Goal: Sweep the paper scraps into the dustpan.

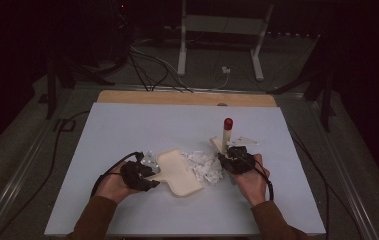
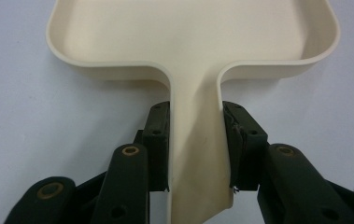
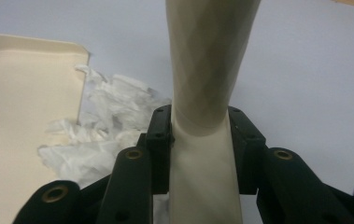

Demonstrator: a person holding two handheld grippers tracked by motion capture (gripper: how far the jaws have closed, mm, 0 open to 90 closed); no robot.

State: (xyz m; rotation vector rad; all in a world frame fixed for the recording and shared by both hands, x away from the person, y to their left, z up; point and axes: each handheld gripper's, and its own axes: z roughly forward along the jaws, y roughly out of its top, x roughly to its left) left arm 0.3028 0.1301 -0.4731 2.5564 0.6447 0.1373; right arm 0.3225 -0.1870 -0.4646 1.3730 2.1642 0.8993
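My left gripper (image 1: 144,176) sits at lower left of the high view, its fingers (image 2: 158,140) clamped on the flat handle of the cream dustpan (image 1: 178,171). The dustpan lies on the pale bench (image 1: 127,125) at centre frame, its open edge touching the heap of torn white paper scraps (image 1: 204,167). My right gripper (image 1: 229,161), just right of the heap, has its fingers (image 3: 160,140) closed around the cream handle of the brush (image 1: 226,135). That handle stands up toward the frame's top and ends in a red tip.
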